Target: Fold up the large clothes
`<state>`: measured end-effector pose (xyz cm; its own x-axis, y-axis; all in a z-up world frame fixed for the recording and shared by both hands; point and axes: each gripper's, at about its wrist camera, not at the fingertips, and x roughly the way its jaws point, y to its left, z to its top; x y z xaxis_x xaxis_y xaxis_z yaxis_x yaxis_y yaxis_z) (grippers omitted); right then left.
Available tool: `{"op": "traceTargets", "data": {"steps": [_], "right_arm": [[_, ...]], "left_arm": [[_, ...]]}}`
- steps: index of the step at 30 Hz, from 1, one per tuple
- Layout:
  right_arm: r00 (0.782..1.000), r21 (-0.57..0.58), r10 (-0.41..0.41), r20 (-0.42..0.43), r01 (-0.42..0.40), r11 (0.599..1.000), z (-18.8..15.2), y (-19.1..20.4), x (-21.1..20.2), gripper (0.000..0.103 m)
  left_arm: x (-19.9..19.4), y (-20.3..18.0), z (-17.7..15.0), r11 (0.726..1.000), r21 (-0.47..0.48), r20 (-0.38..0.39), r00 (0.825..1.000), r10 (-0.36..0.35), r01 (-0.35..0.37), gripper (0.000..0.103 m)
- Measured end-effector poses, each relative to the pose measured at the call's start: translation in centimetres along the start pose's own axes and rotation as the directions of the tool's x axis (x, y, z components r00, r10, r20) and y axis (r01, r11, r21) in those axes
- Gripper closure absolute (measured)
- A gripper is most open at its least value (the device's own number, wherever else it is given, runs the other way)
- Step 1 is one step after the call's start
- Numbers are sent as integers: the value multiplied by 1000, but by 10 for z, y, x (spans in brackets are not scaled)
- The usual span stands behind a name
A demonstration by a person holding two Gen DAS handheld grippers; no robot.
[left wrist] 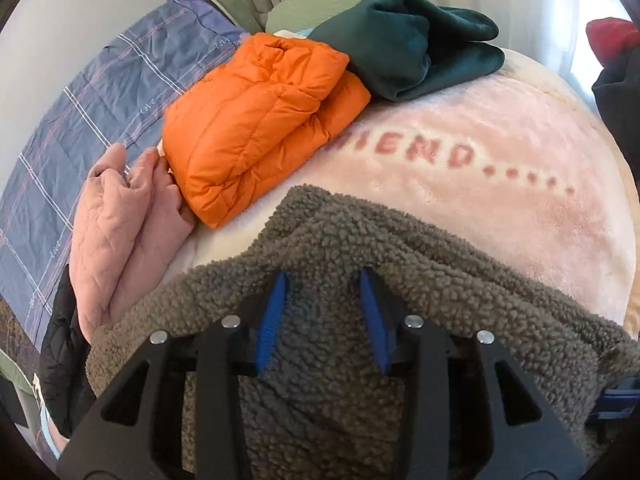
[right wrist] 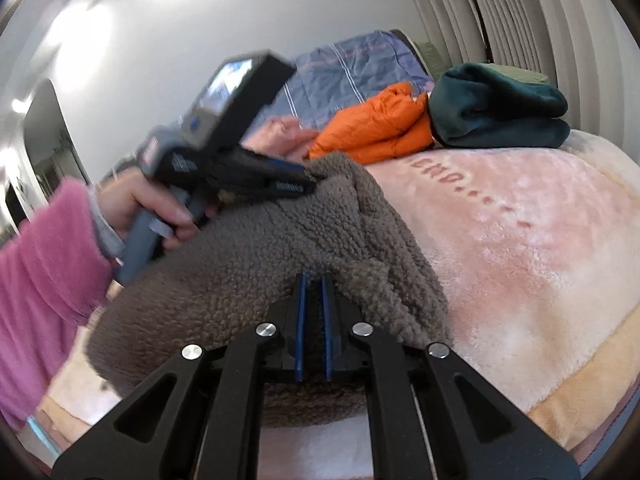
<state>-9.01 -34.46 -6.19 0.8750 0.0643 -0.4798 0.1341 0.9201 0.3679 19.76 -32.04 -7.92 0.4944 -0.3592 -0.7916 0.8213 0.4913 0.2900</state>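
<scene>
The right gripper [right wrist: 314, 280] pinches the bunched, nubbly brown fleece [right wrist: 240, 280]; the left gripper [left wrist: 324, 280] is spread over it. Three folded garments lie at the bed's [left wrist: 500, 220] far edge.

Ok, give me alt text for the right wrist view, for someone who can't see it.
The right gripper is shut on a fold of the brown fleece on a pink blanket. The left gripper meets the fleece further back. Behind lie a folded orange jacket and green garment.
</scene>
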Motion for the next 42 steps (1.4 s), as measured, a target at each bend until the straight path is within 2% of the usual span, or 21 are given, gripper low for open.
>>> {"op": "traceTargets", "data": {"steps": [2, 4, 6, 8, 12, 14, 16, 19, 20, 23, 24, 25, 26, 27, 28, 30, 32, 33, 37, 38, 42], "right_arm": [[999, 38, 37, 36, -39, 999, -5, 0, -20, 89], [988, -16, 151, 18, -150, 989, -13, 8, -37, 88], [952, -36, 296, -82, -299, 953, -22, 17, -38, 88], [892, -30, 408, -196, -422, 906, -38, 32, -27, 88], [882, 15, 389, -266, -400, 917, -47, 53, 16, 88], [849, 86, 450, -278, -444, 892, -42, 59, 42, 92], [804, 106, 488, -341, -483, 869, -50, 78, 66, 92], [832, 0, 408, -376, -440, 898, -56, 111, 82, 92], [827, 8, 414, -380, -445, 896, -54, 110, 83, 92], [779, 101, 498, -380, -501, 860, -47, 85, 83, 93], [781, 108, 501, -373, -500, 859, -45, 78, 76, 93], [798, 89, 488, -355, -491, 867, -43, 73, 67, 93], [843, 47, 439, -311, -448, 893, -39, 65, 55, 93], [868, 47, 403, -290, -408, 912, -36, 56, 52, 93], [870, 75, 399, -289, -395, 916, -35, 52, 55, 93], [834, 164, 419, -360, -386, 908, -48, 53, 87, 96], [854, 89, 369, -367, -363, 928, -57, 70, 101, 98], [852, 90, 368, -372, -362, 928, -54, 72, 100, 98], [799, 109, 446, -404, -442, 890, -44, 55, 84, 99], [806, 97, 446, -390, -445, 890, -41, 53, 74, 99], [881, -22, 423, -212, -437, 899, -7, 43, 1, 96]], "left_arm": [[-3, -3, -2, 999, 16, 12, 999, 42, -43, 59], [-4, -3, 1, 998, 19, 14, 998, 67, -67, 56], [-8, -5, 0, 997, 19, 12, 998, 69, -69, 56], [-7, -5, 1, 998, 19, 6, 998, 66, -66, 55], [-8, -5, 1, 997, 21, 12, 997, 73, -73, 55], [-10, -7, 0, 996, 23, 17, 996, 83, -84, 54], [-9, -6, 0, 996, 22, 13, 996, 83, -83, 54], [-5, -1, 2, 997, -29, 8, 997, 74, -74, 48], [-4, -2, 2, 996, -30, 8, 997, 80, -79, 48], [-3, -2, 4, 996, -39, -2, 996, 85, -85, 47], [-3, -1, 4, 995, -43, -4, 996, 87, -87, 47], [-4, -1, 4, 995, -46, -4, 996, 89, -89, 47], [-4, -1, 3, 995, -44, -3, 996, 88, -88, 47], [-4, 0, 3, 995, -47, -4, 997, 83, -83, 47], [-3, 1, 4, 996, -50, -8, 997, 76, -76, 47], [0, -1, 6, 996, -46, -22, 997, 77, -78, 47], [0, -7, 6, 994, -8, -14, 994, 106, -106, 46], [-1, -9, 6, 993, 3, -7, 993, 117, -117, 46], [-3, -3, 5, 994, -34, -10, 995, 104, -104, 45], [-4, -3, 5, 994, -31, -10, 994, 107, -107, 45], [-3, -1, 5, 995, -38, -15, 995, 94, -94, 44]]}}
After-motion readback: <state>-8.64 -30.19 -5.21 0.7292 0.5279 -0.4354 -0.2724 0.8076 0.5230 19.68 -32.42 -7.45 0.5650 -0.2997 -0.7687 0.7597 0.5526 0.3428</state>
